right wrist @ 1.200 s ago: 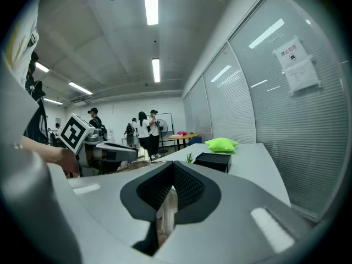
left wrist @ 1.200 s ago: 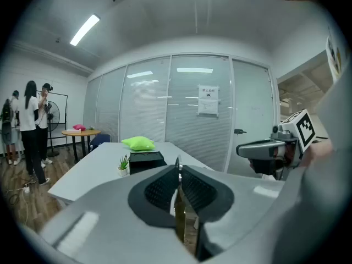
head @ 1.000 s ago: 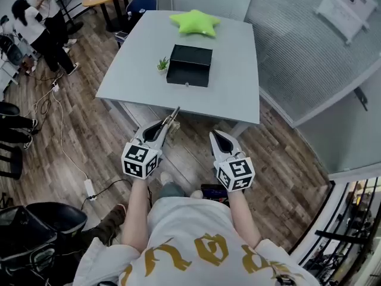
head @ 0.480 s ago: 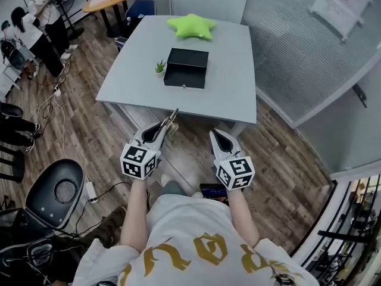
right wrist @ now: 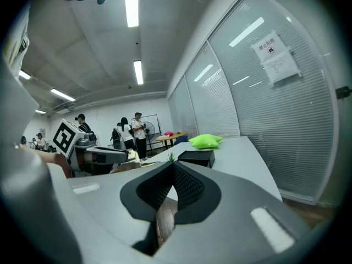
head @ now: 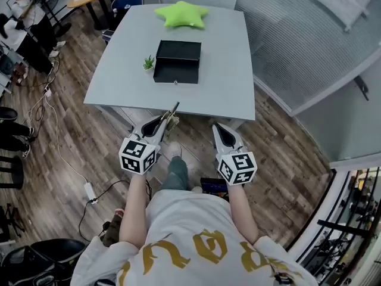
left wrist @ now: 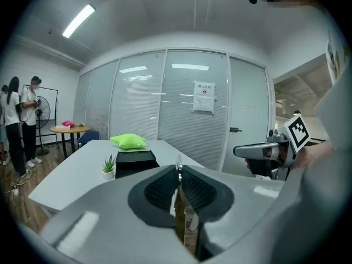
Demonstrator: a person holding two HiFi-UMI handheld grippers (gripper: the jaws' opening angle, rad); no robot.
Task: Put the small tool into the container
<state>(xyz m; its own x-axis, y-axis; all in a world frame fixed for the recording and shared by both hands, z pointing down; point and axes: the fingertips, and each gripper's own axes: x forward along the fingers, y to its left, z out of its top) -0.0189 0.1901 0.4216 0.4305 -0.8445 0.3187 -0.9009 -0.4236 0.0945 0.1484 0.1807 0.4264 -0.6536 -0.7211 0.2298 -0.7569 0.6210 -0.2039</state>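
— Where is the small tool (head: 173, 111)?
— Pinched in the left gripper (head: 165, 120), jaws pressed on its thin shaft. Its tip pokes out at the desk's (head: 229, 70) near edge, mid-frame.
— And the right gripper (head: 219, 127)?
— Pressed together on nothing, right of centre.
— What differs from half a second ago?
— The black container (head: 177, 61) on the desk sits slightly further up and left in the frame. Both grippers look much as before.
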